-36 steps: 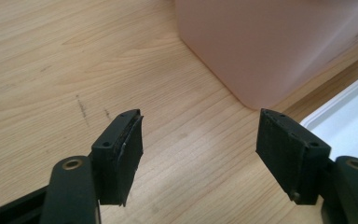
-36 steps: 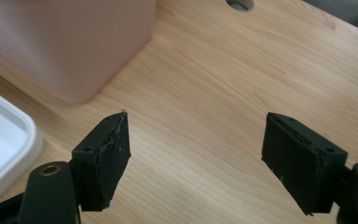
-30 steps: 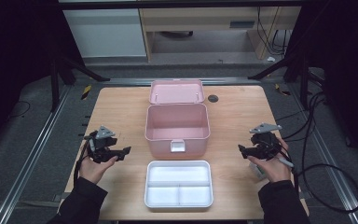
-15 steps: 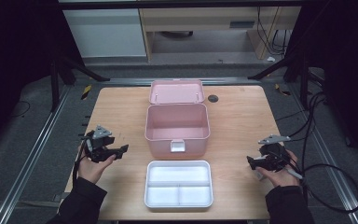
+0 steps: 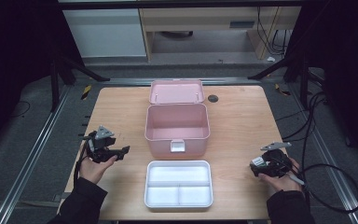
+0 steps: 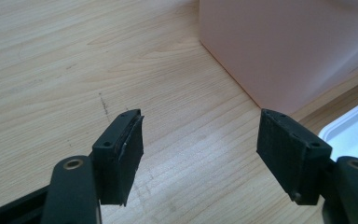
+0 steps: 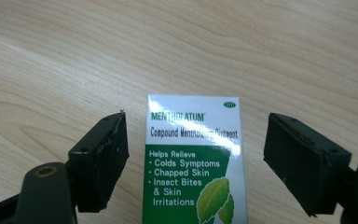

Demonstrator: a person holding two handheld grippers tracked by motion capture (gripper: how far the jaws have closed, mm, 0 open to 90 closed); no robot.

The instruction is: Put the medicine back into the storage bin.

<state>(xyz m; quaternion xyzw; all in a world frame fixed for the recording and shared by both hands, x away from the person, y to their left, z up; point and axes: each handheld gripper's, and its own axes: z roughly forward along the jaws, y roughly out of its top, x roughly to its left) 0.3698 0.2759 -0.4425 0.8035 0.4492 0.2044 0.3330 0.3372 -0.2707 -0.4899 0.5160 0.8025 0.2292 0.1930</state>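
Fingers (image 7: 100,161) of right gripper (image 7: 196,163) spread wide, straddling green-and-white cardboard ointment box (image 7: 193,163) flat on wooden worktop (image 7: 74,56), right of pink plastic case (image 5: 177,128). Left gripper (image 6: 200,154) gaped empty. Pre-grasp; next: clamp.

Black sleeves (image 5: 81,205), 2 black grippers, grey triangular plates, black cables

I see the high view dim at its edges, tabletop (image 5: 242,121) evenly lit from above, surroundings near black | soft shadows, picture slightly soft | left gripper view bright and sharp | right gripper view: white glare patch on the green-and-white box (image 7: 193,158), print there washed out
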